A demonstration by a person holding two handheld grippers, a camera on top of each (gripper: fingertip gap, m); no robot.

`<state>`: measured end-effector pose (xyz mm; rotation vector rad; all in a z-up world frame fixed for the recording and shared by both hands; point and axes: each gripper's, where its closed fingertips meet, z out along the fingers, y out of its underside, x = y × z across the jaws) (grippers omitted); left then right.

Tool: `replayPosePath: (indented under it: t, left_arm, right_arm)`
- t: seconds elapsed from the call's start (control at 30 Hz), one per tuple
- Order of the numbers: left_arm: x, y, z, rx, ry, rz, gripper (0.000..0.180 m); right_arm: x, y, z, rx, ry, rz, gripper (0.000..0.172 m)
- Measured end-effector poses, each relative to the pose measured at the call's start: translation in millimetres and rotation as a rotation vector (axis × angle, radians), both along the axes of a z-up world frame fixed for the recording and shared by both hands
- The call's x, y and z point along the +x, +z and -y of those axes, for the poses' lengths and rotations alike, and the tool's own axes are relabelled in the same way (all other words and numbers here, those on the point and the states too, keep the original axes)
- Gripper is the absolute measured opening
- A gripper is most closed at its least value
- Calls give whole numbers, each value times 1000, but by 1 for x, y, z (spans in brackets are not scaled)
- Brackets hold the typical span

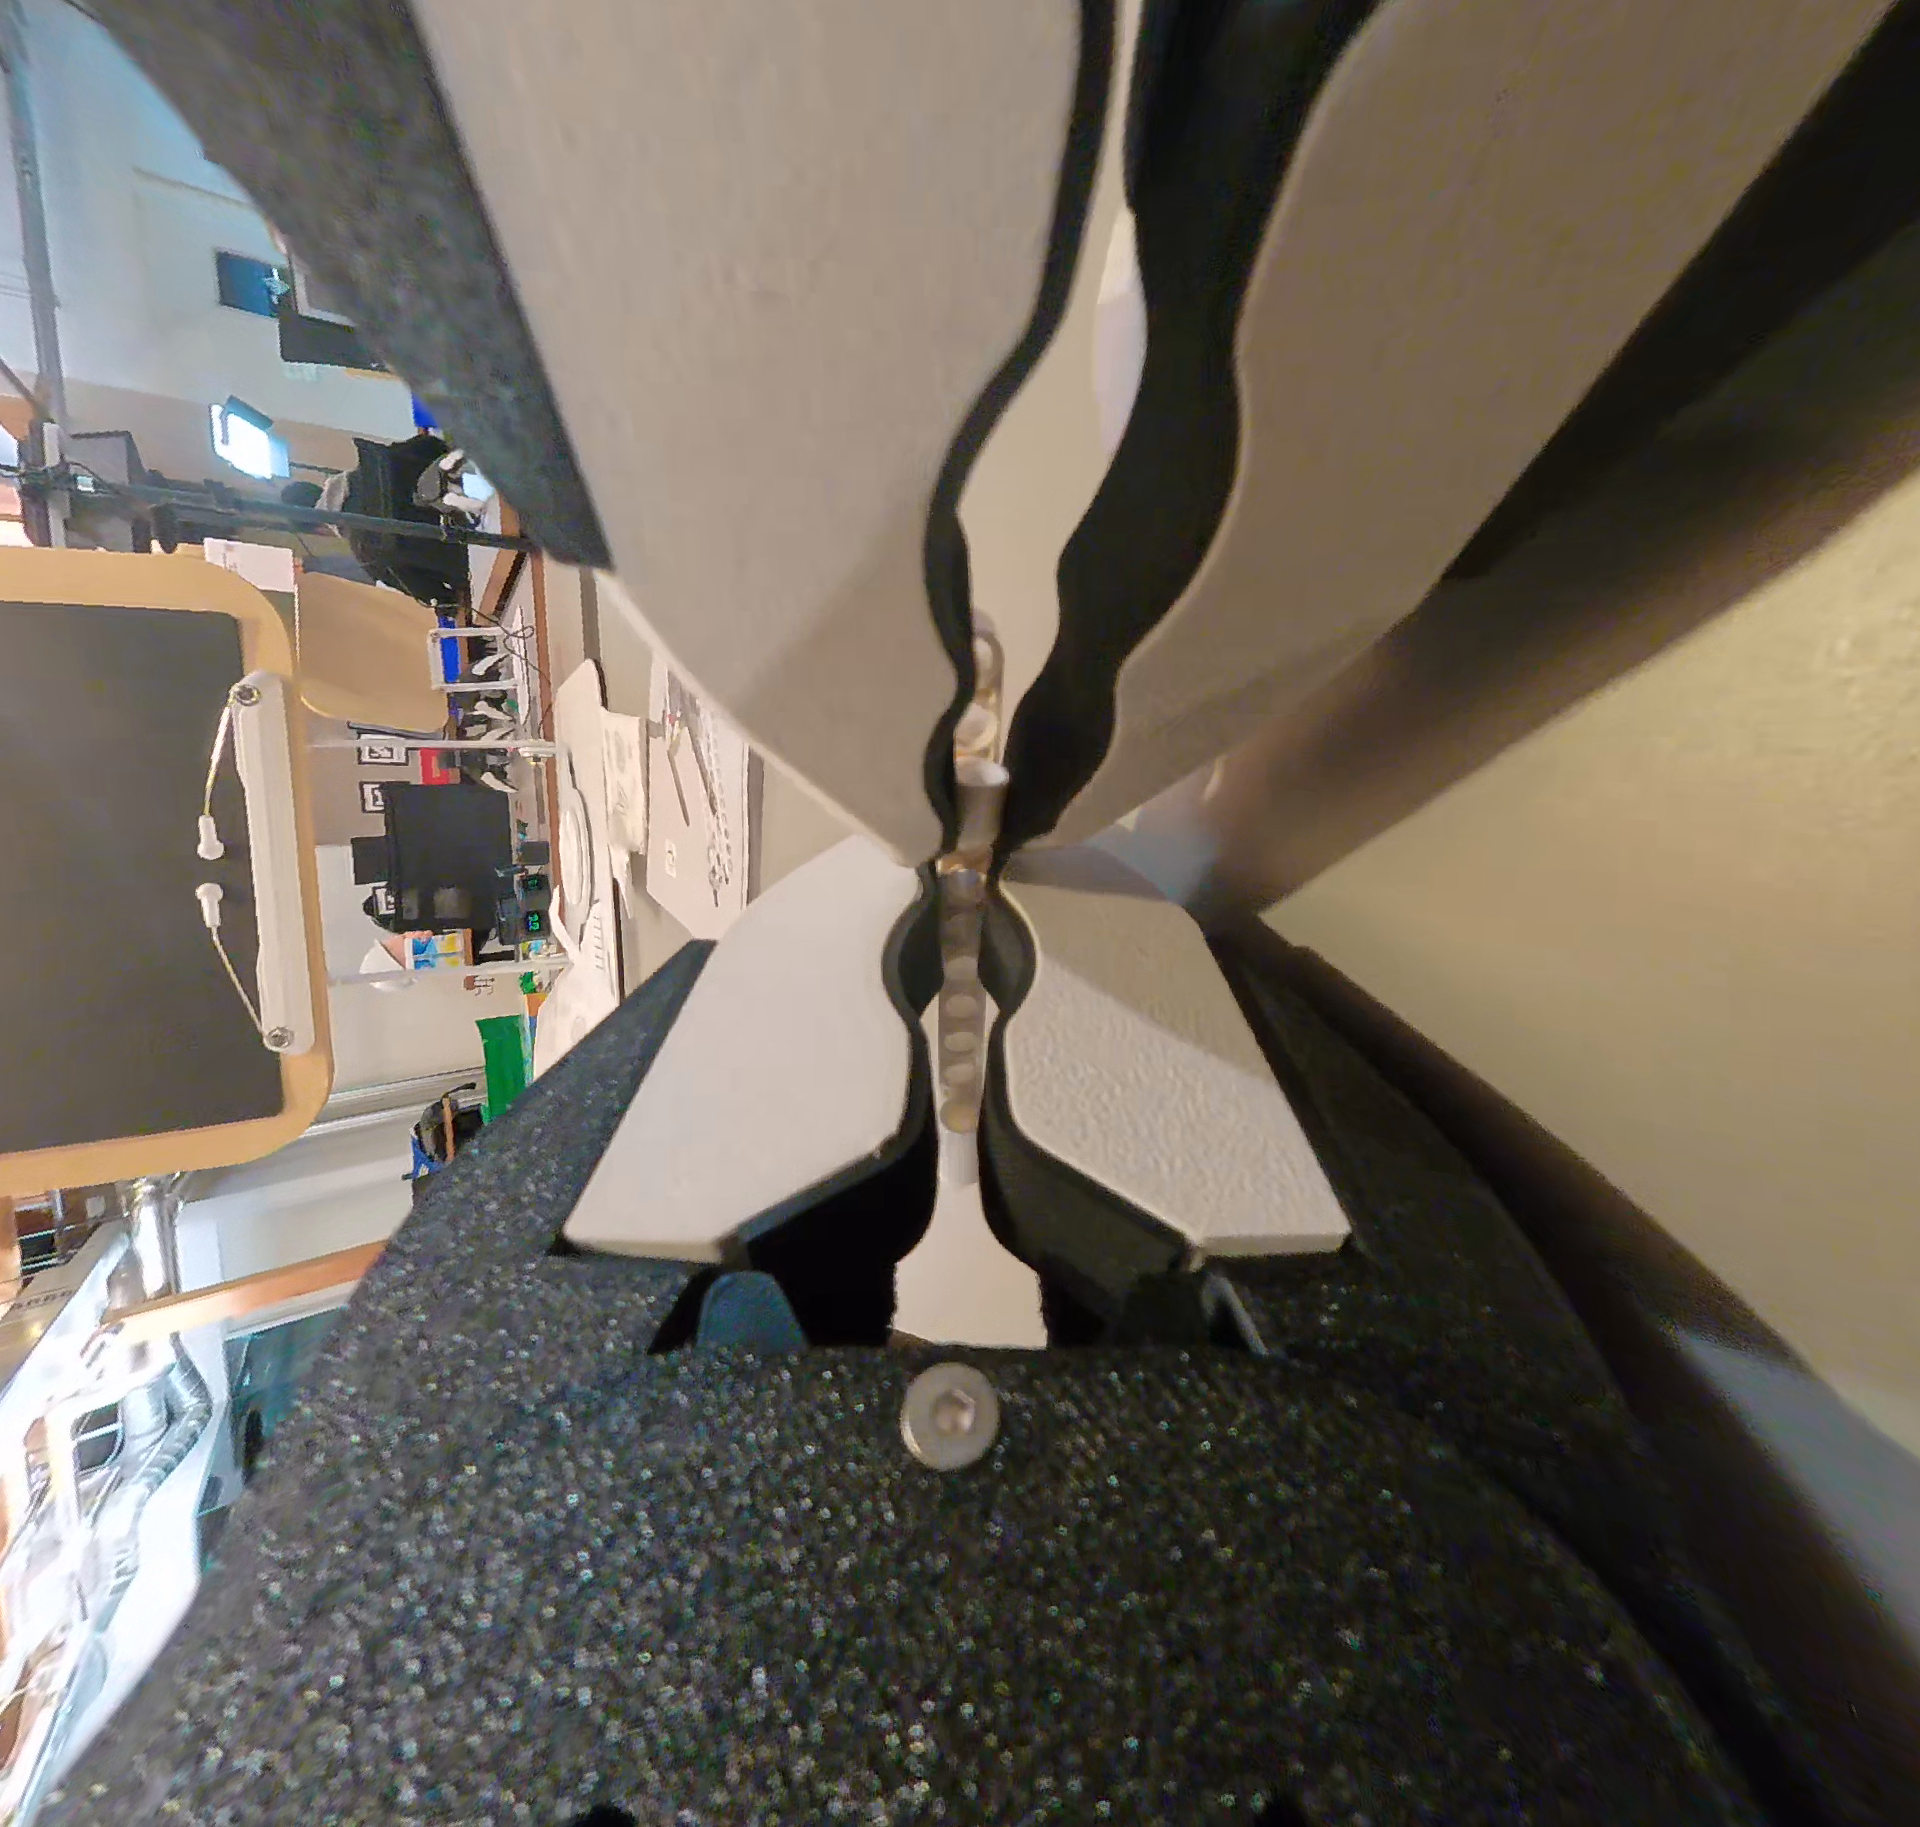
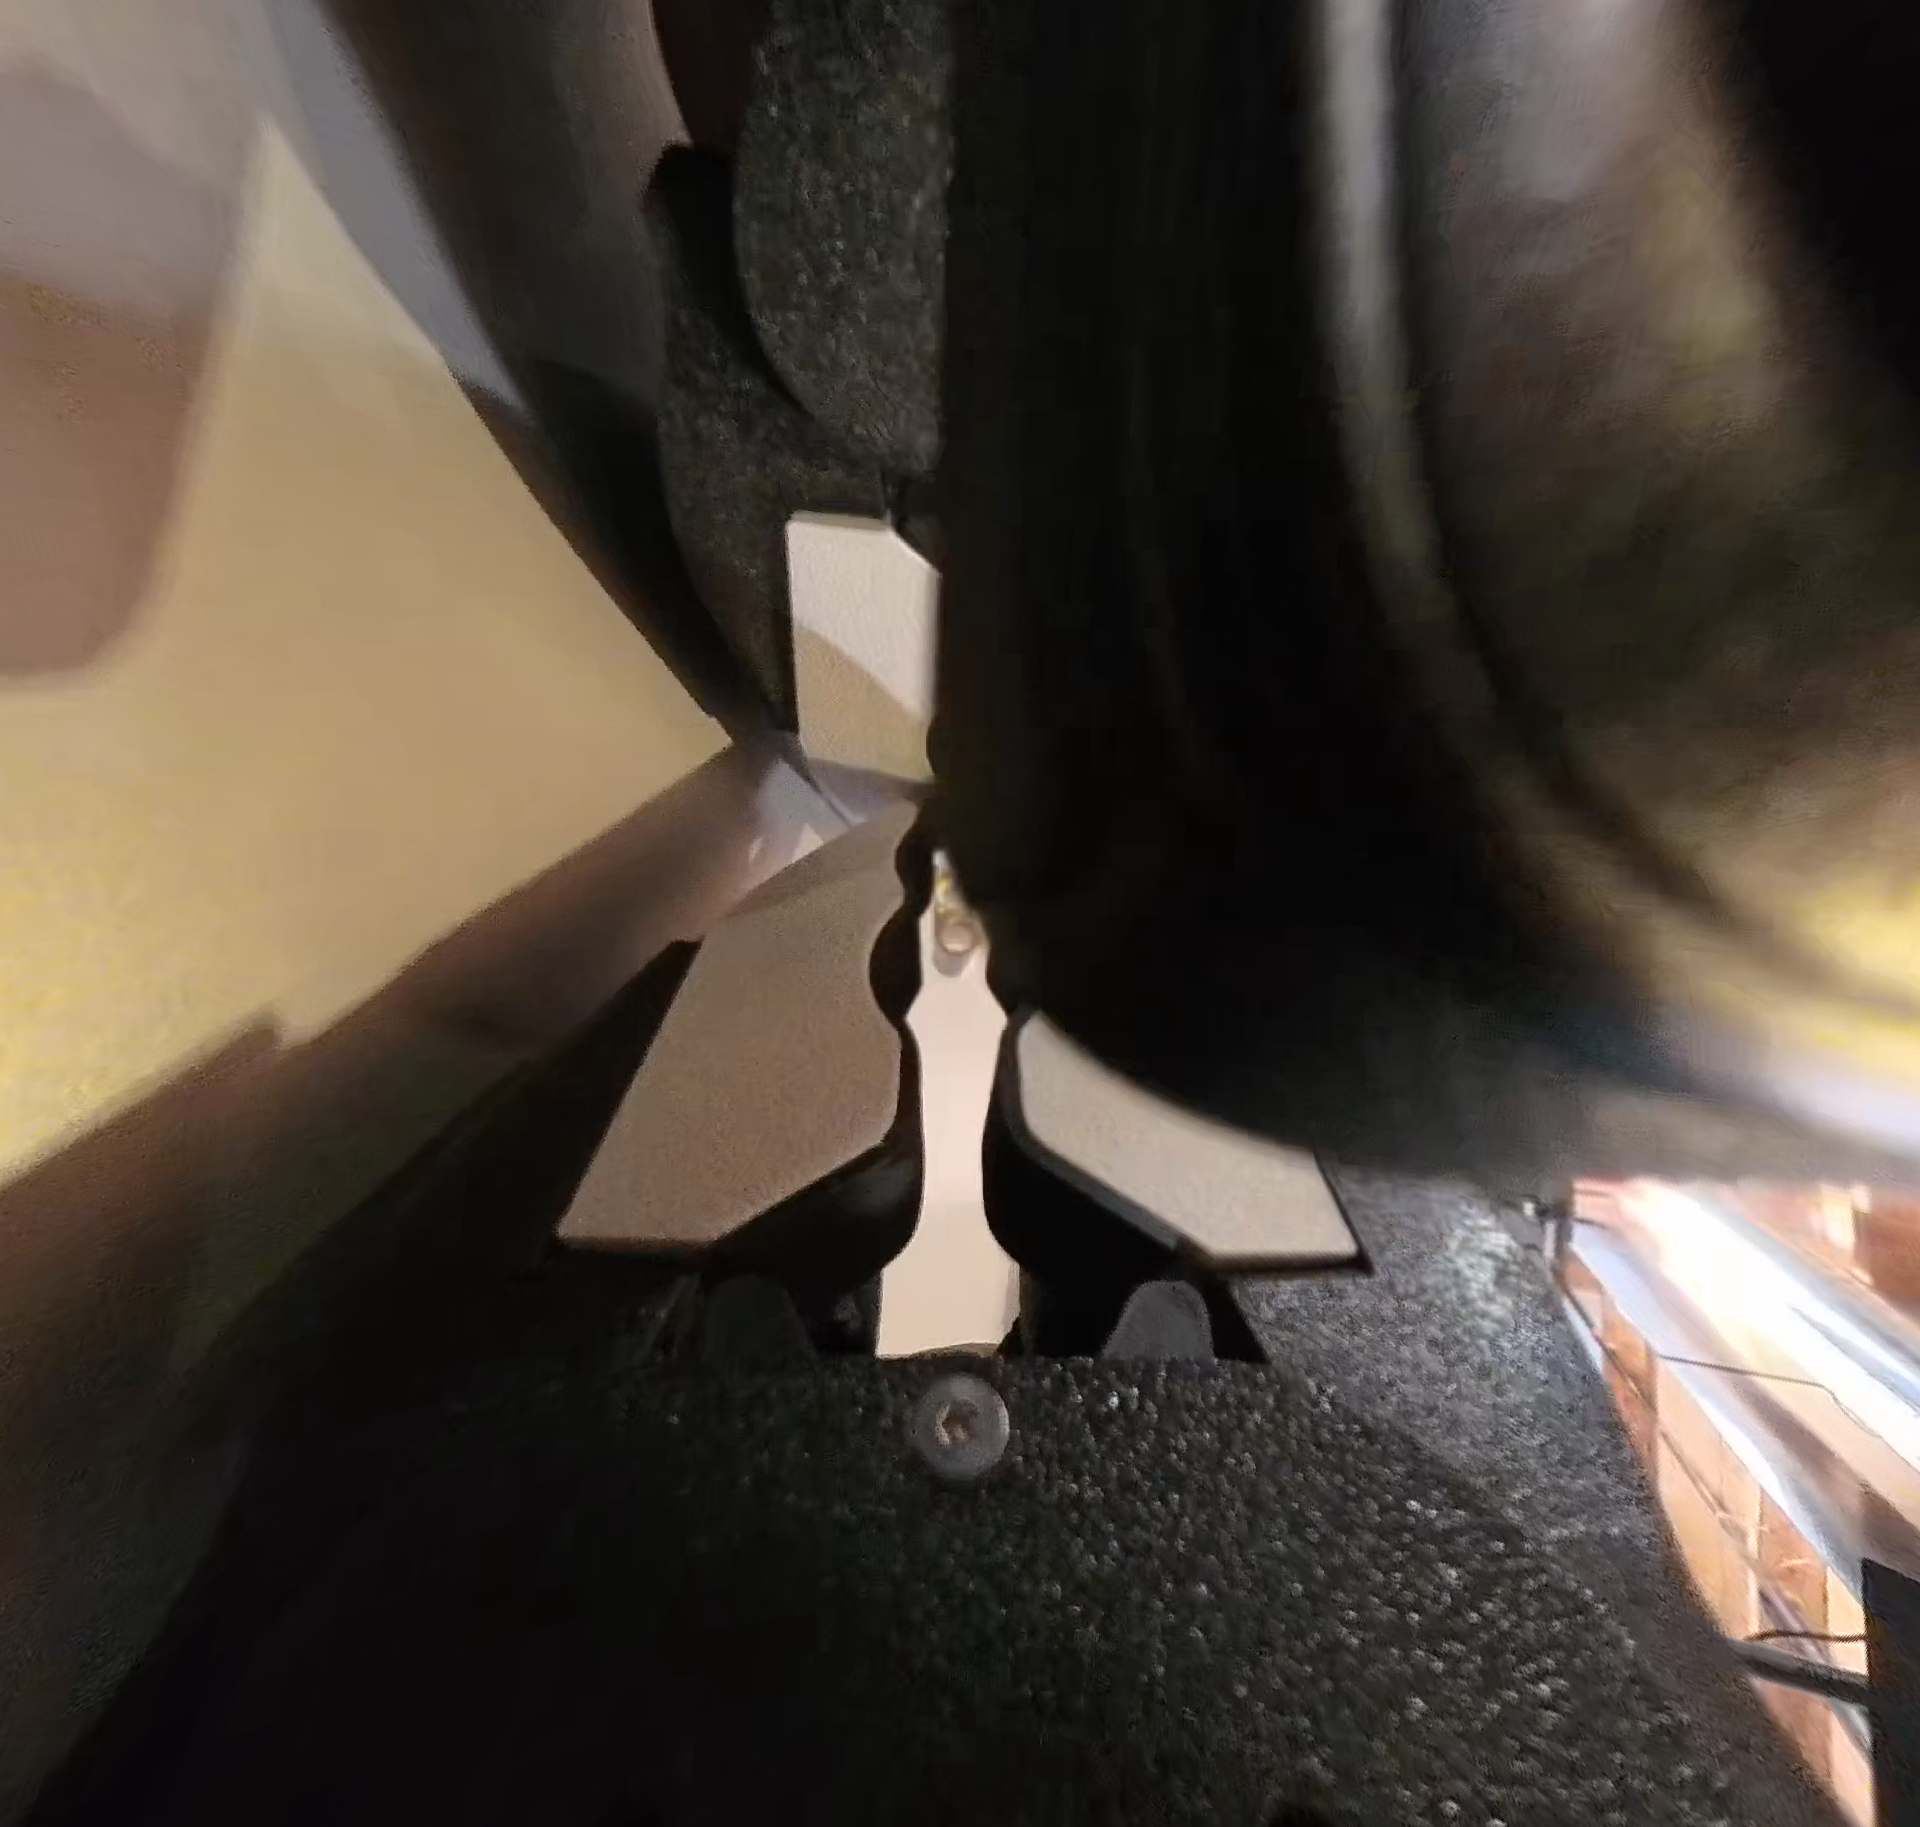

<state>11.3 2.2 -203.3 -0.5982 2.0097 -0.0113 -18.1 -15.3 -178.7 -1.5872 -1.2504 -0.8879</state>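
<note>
- Your left hand-held gripper [image 1: 961, 889] is closed on a slim silvery metal strip [image 1: 958, 1008]. Its black pads [image 1: 1016, 951] press on the strip from both sides right at the fingertips.
- The strip looks thin, straight and matt grey. A row of small round marks runs along its length, though you cannot tell whether they are holes or dimples.
- Behind the fingertips the strip lies back along the slot between the left gripper's two white fingers [image 1: 790, 1050], roughly centred there.
- Your right hand-held gripper [image 1: 968, 821] comes in from the opposite side, tip to tip with the left one. Its wavy black pads close on the far part of the same strip.
- Beyond that grip the strip carries on a short way, with rounded, shinier, ring-like pieces at its far end [image 1: 982, 676].
- The strip is held in the air between the two grippers, clear of the grey surface [image 1: 766, 790] seen behind.
- The right wrist view is dark and blurred. The left gripper's black body fills most of it, and only a small silvery, ring-shaped bit of the strip [image 2: 952, 930] shows between the right gripper's fingers.
- White papers [image 1: 691, 790] lie on the surface in the left wrist view, a wood-framed black board [image 1: 125, 873] stands farther off, and a cream wall [image 1: 1610, 946] fills the other side.
</note>
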Motion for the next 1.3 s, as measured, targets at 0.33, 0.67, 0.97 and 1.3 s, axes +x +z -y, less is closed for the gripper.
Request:
replayPosePath:
  t: [0.33, 0.67, 0.97, 1.3]
  left_arm:
    - [0, -2, 8, -26, -45, -16, 4]
    - [0, -2, 11, 38, -35, -12, 4]
    - [1, -2, 17, 14, -64, -13, 4]
    - [0, -3, 25, -7, -99, -24, 4]
  right_arm:
    - [-4, 0, 7, 1, 106, 83, 7]
    - [-7, -1, 11, 13, 197, 204, 7]
    - [-7, 0, 17, 36, 246, 274, 7]
    - [-11, 0, 23, 49, 271, 323, 7]
